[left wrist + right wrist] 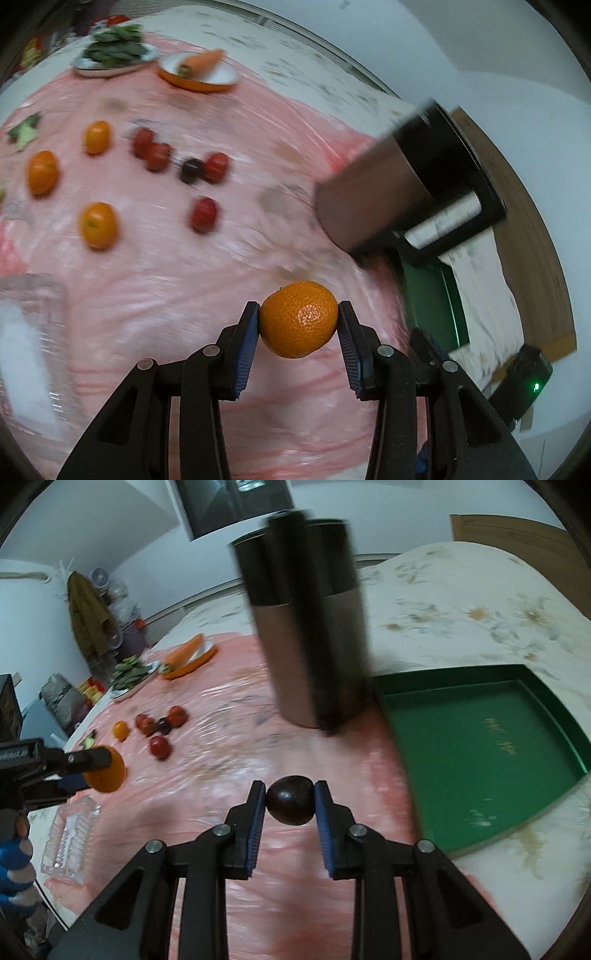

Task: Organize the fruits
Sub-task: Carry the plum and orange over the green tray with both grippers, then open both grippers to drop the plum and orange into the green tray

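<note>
My left gripper (298,319) is shut on a tangerine (298,319) and holds it above the pink tablecloth (166,295). It also shows at the left of the right wrist view (105,771). My right gripper (290,799) is shut on a dark plum (290,799), above the cloth and left of the green tray (480,753). More tangerines (98,224) and several red and dark plums (204,214) lie loose on the cloth to the far left.
A tall metal canister (314,635) stands between the fruit and the tray. A clear plastic box (70,843) sits at the near left edge. A plate with a carrot (197,70) and a plate of greens (114,51) are at the far side.
</note>
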Action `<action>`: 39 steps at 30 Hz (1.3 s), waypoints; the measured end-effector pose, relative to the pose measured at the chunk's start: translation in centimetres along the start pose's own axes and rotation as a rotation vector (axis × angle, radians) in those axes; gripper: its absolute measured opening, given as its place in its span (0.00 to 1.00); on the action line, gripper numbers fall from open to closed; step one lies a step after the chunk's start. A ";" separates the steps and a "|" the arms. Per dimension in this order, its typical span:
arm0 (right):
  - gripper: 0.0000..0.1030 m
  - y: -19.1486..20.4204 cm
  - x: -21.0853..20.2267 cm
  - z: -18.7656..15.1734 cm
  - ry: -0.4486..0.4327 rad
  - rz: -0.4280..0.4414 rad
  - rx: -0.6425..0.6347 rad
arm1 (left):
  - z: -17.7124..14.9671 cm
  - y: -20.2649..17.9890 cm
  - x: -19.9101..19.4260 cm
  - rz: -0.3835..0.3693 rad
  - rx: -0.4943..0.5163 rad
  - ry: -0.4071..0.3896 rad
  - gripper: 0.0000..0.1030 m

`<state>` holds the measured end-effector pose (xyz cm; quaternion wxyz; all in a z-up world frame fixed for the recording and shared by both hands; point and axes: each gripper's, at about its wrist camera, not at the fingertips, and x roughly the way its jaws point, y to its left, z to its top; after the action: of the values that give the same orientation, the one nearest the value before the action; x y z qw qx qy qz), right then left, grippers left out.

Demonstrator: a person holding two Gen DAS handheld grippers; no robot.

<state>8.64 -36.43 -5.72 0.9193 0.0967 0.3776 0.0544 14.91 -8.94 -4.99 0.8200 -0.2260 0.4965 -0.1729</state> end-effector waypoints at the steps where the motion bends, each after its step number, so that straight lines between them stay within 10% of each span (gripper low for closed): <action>1: 0.35 -0.8 -0.2 0.1 -0.005 -0.011 0.006 | -0.3 -1.1 0.6 -0.010 0.018 0.013 0.36; 24: 0.35 -18.1 -1.5 1.4 -0.072 -0.232 0.176 | -4.9 -22.2 15.1 -0.069 0.465 0.185 0.36; 39: 0.35 -20.8 0.3 1.2 0.002 -0.330 0.159 | -7.7 -24.5 19.8 0.027 0.621 0.230 0.36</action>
<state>10.29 -56.83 -9.63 0.9049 0.1060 0.3922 -0.1271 15.44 -41.09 -9.35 0.7906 0.0624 0.5125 -0.3294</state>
